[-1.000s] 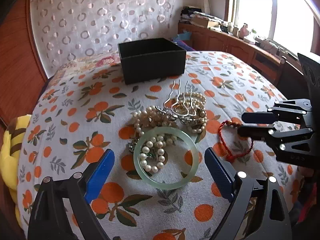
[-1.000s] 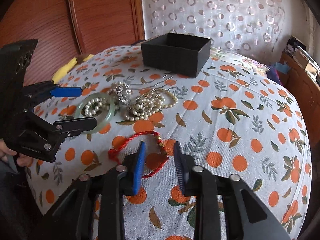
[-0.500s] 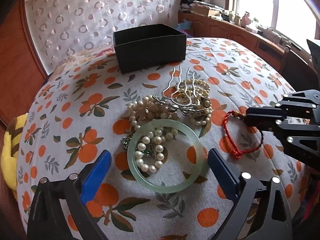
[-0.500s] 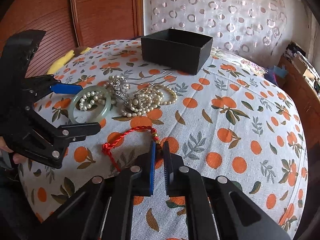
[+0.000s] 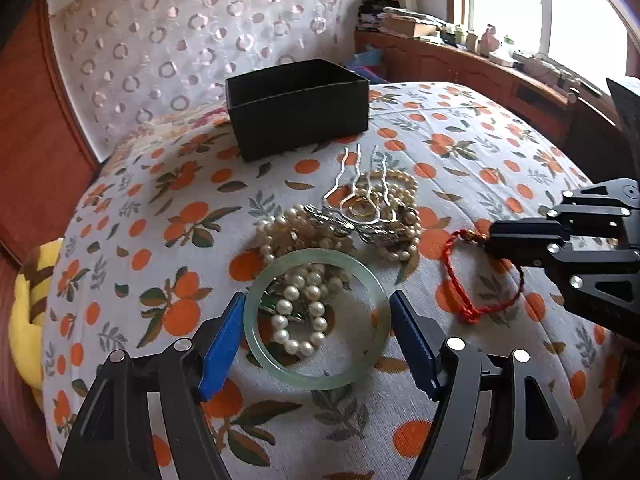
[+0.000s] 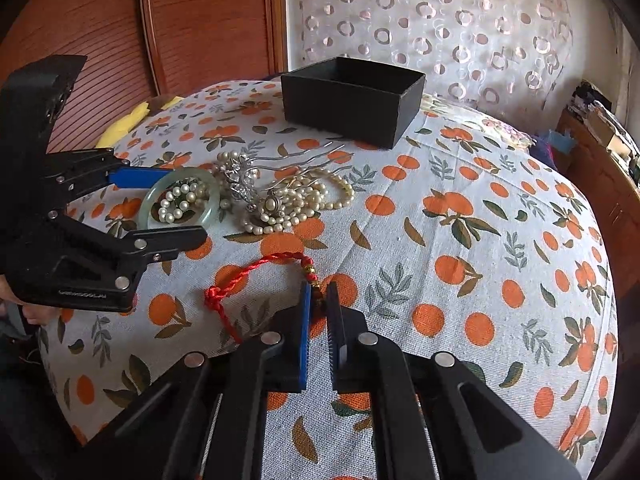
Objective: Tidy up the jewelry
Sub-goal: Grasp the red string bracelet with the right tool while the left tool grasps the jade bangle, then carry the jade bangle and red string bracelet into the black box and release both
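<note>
Right gripper (image 6: 318, 300) pinches red cord bracelet (image 6: 256, 270); left gripper (image 5: 318, 320) gapes around jade bangle (image 5: 316, 318); black box (image 5: 298, 106) interior unseen.

No text can be read — embossed marks on the left gripper (image 6: 160, 208) stay illegible.

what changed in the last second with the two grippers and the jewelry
The right gripper closed on the red braided cord bracelet at its beaded end. The left gripper moved forward until its open fingers bracket the pale green jade bangle. The pearls, hairpin and black box stayed put.
</note>
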`<move>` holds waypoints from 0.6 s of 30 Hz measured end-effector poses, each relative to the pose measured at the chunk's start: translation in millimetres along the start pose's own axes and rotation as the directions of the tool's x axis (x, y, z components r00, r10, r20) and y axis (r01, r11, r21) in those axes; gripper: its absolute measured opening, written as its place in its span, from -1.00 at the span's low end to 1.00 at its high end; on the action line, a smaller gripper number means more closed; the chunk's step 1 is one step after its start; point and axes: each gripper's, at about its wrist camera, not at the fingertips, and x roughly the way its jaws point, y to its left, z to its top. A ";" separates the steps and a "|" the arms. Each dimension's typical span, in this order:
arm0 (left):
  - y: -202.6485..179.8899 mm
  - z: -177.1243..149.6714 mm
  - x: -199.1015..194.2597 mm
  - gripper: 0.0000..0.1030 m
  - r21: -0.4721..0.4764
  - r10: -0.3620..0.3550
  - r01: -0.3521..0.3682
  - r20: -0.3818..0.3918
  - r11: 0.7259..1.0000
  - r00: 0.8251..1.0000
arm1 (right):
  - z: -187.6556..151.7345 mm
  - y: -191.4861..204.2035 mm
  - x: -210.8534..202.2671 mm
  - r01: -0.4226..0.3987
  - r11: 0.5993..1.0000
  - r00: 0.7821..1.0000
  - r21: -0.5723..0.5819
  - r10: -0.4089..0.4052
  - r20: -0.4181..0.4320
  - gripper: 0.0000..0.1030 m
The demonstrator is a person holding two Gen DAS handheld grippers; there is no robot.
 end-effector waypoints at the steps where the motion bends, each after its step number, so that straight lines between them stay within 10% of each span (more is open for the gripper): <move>1: 0.3 -0.9 -2.0 0.34 -0.004 -0.003 0.003 0.006 1.000 1.000 | 0.3 -0.2 0.0 0.001 1.000 1.000 -0.001 -0.001 0.000 -0.83; 18: 10.9 16.3 -51.1 0.34 -0.064 -0.025 0.036 0.162 0.997 0.987 | 0.7 -3.7 0.4 -0.024 1.000 1.000 0.016 0.024 -0.001 -0.84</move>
